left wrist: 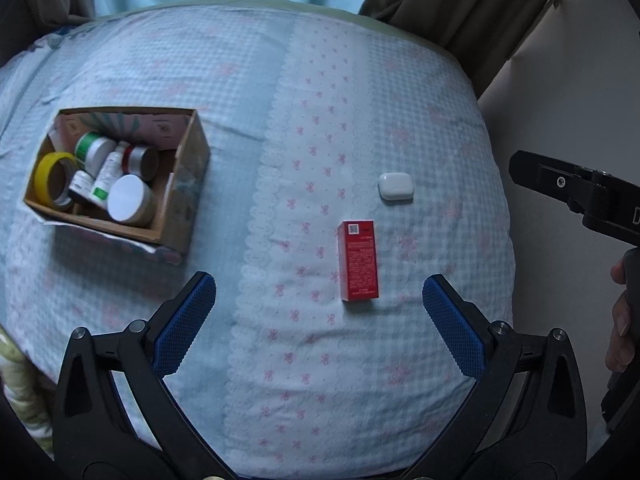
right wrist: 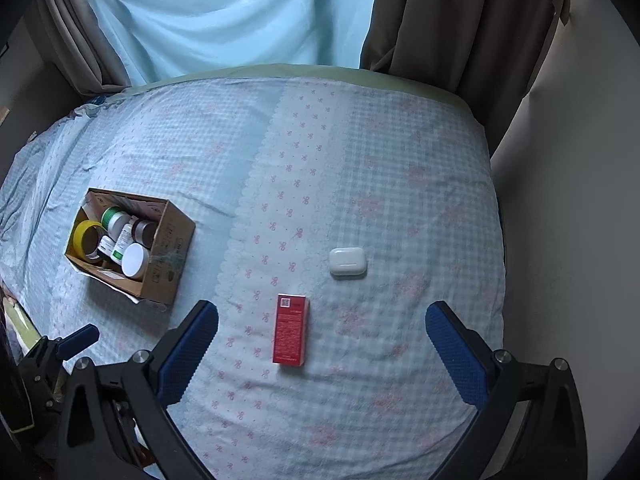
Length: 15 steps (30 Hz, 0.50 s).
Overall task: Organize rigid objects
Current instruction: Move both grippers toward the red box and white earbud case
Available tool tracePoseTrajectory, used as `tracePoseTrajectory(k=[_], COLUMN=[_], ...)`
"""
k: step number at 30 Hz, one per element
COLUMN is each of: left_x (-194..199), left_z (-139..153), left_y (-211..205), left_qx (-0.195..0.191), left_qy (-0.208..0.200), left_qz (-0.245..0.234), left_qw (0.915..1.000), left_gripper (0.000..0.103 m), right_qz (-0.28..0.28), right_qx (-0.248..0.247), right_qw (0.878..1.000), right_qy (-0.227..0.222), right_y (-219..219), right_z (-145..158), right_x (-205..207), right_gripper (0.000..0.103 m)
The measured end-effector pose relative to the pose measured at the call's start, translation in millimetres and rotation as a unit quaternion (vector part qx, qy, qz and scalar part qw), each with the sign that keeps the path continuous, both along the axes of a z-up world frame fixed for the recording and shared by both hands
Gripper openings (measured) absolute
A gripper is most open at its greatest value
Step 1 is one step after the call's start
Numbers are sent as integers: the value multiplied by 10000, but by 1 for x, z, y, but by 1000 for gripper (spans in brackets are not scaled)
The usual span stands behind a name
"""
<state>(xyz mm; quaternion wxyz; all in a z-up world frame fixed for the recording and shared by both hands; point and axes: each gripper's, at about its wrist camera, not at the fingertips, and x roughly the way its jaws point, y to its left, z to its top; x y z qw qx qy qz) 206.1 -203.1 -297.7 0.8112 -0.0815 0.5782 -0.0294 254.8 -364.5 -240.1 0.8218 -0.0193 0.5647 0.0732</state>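
Note:
A red carton (left wrist: pixel 358 260) lies flat on the bed, with a white earbud case (left wrist: pixel 395 186) just beyond it. Both also show in the right wrist view, the carton (right wrist: pixel 291 330) and the case (right wrist: pixel 347 261). A cardboard box (left wrist: pixel 182 184) at the left holds jars, small bottles and a yellow tape roll (left wrist: pixel 51 178); it also shows in the right wrist view (right wrist: pixel 168 248). My left gripper (left wrist: pixel 319 312) is open and empty, above the bed near the carton. My right gripper (right wrist: pixel 322 340) is open and empty, with the carton between its fingers' lines.
The bed has a blue checked cover (left wrist: pixel 320 100) with a pink-bow strip. Curtains (right wrist: pixel 460 20) hang behind the bed, a pale wall (right wrist: pixel 568 240) is on the right. The right gripper's body (left wrist: pixel 580 196) shows at the right edge of the left wrist view.

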Motion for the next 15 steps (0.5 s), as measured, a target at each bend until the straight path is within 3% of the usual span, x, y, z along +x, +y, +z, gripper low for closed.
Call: tracePoseTrajectory(k=[6, 11, 15], left_x=[33, 51, 54], left_z=[-76, -137, -172], left_y=[-43, -66, -83], left_qx=[168, 229, 388], left_qy=[237, 469, 519], left_qz=[-86, -54, -226], left_qw=[9995, 9986, 9976], left_gripper=[103, 101, 92], right_qz=[149, 267, 313], right_qx=[-53, 101, 156], right_qw=[9993, 9967, 9949], right_qy=[349, 763, 949], right_y=[-27, -38, -36], right_z=[-63, -139, -190], right_x=[37, 68, 85], right_gripper=[103, 103, 103])
